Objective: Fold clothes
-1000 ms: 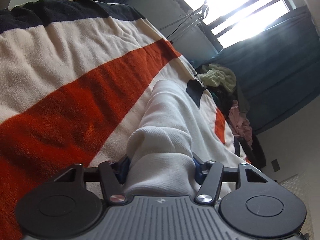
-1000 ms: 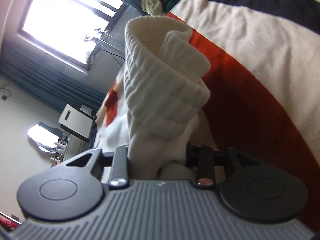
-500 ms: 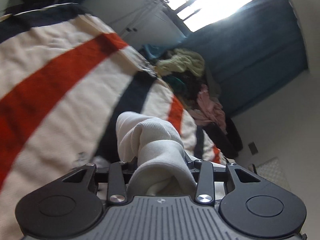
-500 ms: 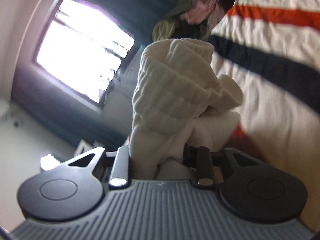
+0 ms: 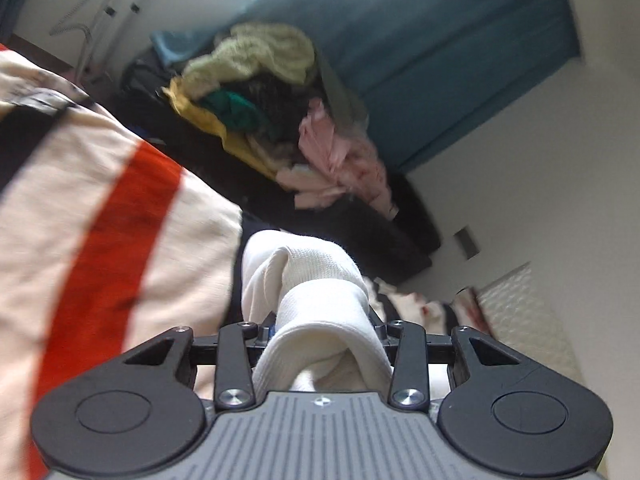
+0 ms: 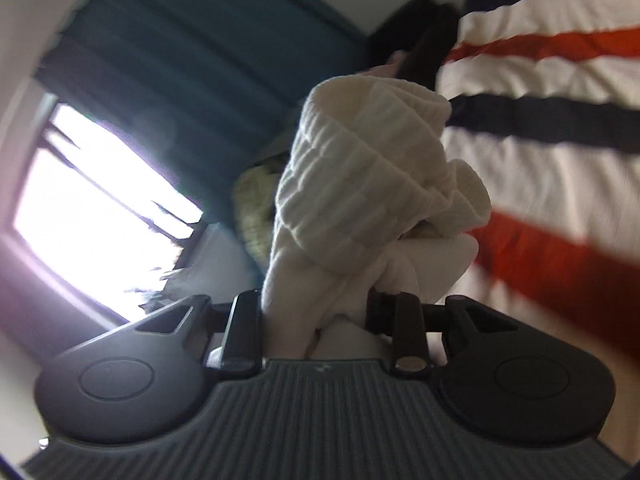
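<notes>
You've swung both grippers off the striped blanket (image 5: 100, 216) toward the far clothes pile (image 5: 276, 112); left gripper (image 5: 324, 328) and right gripper (image 6: 320, 300) stay clamped on the cream garment (image 6: 360, 184), lifted, likely mid-fold.

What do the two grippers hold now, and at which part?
Both hold the cream knitted garment. The left gripper and right gripper each clamp a bunched fold; which part of it cannot be told.

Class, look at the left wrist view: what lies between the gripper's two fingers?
A bunched fold of the cream knit garment fills the gap in the left gripper, clamped there. The left wrist view shows it.
</notes>
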`<state>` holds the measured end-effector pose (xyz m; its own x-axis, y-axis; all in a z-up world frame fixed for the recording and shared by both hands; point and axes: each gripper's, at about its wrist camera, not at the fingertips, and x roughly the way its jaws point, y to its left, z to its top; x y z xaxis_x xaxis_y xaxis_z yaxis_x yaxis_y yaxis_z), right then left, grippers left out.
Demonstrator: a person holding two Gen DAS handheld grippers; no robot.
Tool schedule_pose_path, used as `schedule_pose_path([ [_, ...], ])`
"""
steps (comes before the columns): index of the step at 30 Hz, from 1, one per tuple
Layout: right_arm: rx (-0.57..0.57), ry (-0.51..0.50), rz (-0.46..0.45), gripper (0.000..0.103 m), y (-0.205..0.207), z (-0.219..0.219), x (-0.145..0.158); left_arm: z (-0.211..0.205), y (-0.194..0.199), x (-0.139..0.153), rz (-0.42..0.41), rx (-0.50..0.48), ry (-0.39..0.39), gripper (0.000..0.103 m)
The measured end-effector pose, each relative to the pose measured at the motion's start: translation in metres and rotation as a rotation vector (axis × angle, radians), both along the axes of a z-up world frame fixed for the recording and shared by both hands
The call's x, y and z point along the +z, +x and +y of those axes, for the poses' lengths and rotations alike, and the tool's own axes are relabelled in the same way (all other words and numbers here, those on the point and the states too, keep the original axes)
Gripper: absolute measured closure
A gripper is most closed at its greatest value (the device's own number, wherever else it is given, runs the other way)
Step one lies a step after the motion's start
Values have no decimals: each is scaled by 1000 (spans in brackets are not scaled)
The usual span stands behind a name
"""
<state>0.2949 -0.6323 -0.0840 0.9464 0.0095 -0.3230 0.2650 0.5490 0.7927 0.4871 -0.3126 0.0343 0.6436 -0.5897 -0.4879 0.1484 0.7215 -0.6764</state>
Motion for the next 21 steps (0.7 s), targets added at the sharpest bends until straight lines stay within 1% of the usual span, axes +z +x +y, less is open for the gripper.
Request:
schedule_pose_path([
  [1,-16,-10,23,71,12,-14,-3,-18,12,-8,-1,-15,16,63],
  [3,-42,-28,37,71,21,-33,-15,-46,32,-31,4,-39,10,63],
  [6,-60,-35,51,71,21,-46,-50,-68,44,-72,-18,-97,36,63],
  [7,-63,-17,56,71,17,-47,-66,-72,47,-86,-34,-125,60,63],
  [9,-70,19,65,71,7,-48,-98,-73,47,-111,-70,-181,119,62],
  [11,-74,51,75,70,-6,-42,-126,-68,43,-132,-91,-224,160,61],
  [13,-77,92,79,70,-18,-36,-146,-63,40,-148,-95,-244,198,59],
  [15,-87,120,83,69,-27,-29,-159,-58,36,-163,-96,-259,235,56],
  [17,-100,124,101,65,-33,-23,-169,-56,31,-161,-95,-275,262,53],
  [19,-115,141,126,64,-40,-18,-177,-55,24,-156,-94,-291,286,50],
  [21,-124,180,179,61,-47,-18,-175,-55,18,-150,-93,-308,309,49],
])
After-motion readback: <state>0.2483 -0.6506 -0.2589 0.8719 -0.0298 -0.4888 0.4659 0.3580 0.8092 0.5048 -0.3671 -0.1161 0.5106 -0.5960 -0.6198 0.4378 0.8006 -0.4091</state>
